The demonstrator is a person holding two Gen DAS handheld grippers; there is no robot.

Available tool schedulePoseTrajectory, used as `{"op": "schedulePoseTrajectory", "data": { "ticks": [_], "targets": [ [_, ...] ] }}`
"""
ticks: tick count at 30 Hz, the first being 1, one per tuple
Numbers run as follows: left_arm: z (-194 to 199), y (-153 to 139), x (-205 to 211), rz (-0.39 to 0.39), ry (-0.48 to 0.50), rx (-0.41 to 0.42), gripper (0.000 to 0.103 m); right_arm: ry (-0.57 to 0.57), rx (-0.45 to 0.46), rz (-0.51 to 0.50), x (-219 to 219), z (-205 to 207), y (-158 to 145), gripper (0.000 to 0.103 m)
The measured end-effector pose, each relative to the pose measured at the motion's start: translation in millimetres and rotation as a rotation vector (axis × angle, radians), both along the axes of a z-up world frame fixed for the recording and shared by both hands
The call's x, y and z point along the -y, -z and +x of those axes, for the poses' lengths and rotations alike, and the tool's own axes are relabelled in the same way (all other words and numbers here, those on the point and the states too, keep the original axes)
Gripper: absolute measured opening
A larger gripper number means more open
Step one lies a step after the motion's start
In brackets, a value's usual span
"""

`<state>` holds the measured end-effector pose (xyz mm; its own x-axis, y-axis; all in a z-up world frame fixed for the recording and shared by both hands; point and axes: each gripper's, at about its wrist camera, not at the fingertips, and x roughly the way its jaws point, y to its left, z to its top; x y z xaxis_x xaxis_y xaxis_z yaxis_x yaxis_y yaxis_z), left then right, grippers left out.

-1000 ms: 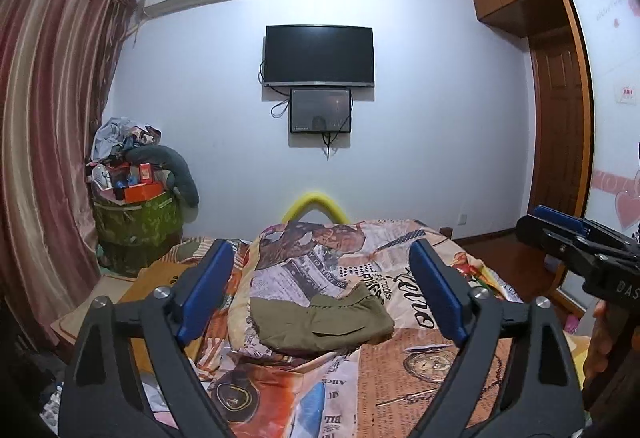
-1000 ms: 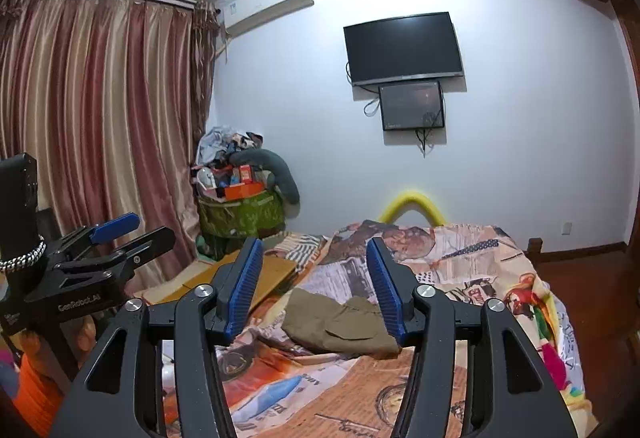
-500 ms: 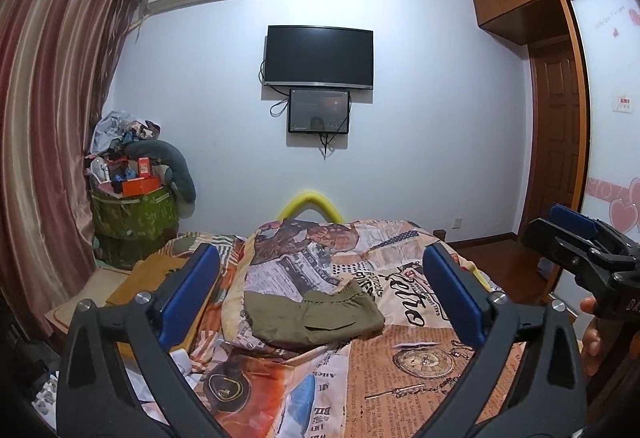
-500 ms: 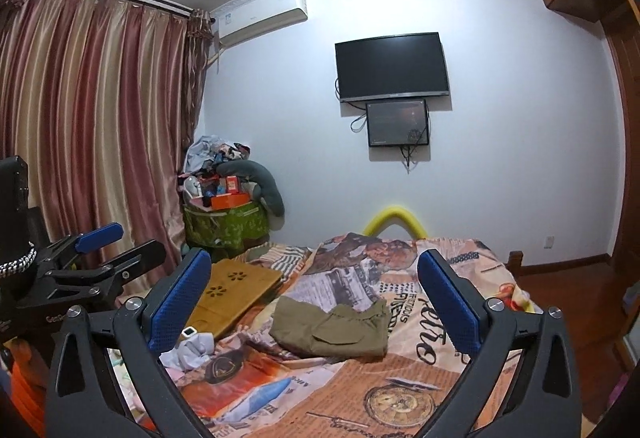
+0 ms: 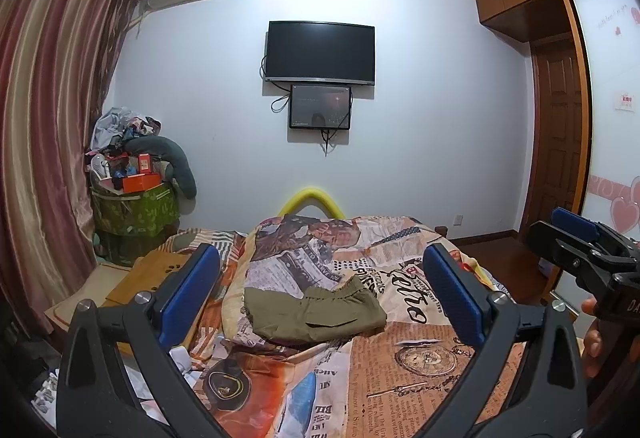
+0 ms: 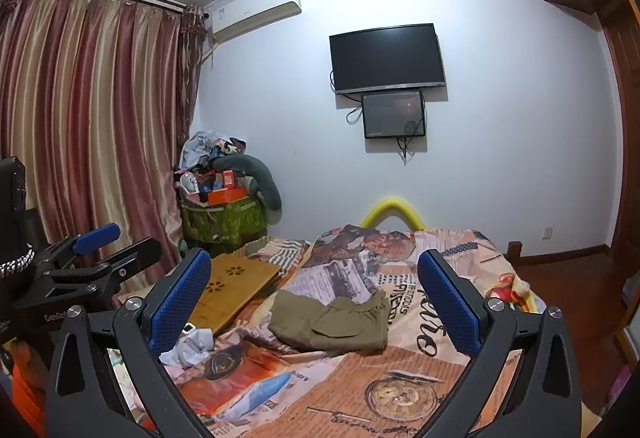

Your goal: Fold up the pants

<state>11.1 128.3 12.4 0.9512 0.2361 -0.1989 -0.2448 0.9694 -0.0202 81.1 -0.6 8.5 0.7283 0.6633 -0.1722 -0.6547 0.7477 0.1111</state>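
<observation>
Both grippers are hanging wide open, nothing between the pads: left gripper point(image 5: 320, 294), right gripper point(image 6: 316, 294). Their bases are getting cropped below. Ahead, between the jaws, the folded olive pants point(image 5: 314, 312) are lying on the bedspread point(image 5: 420, 358), lettering partly legible: "Retro".

Open bedspread point(image 5: 420, 370) along the near edge, flat and passable. Folded pants point(image 5: 316, 314) mid-bed. Wooden lap tray point(image 6: 236, 290) and crumpled cloth point(image 6: 188, 348) crowding the left edge. Yellow foam arch point(image 6: 394, 208) at the far edge.
</observation>
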Motion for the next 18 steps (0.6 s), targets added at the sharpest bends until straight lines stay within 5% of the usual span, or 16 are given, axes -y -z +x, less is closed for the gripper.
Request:
{"op": "schedulePoseTrajectory", "data": {
  "ticks": [18],
  "targets": [
    [2.5,2.6,-2.8,-0.001,0.017,-0.005,0.103,0.005,-0.019,-0.009,-0.1,1.1,-0.2,0.103]
  ]
}}
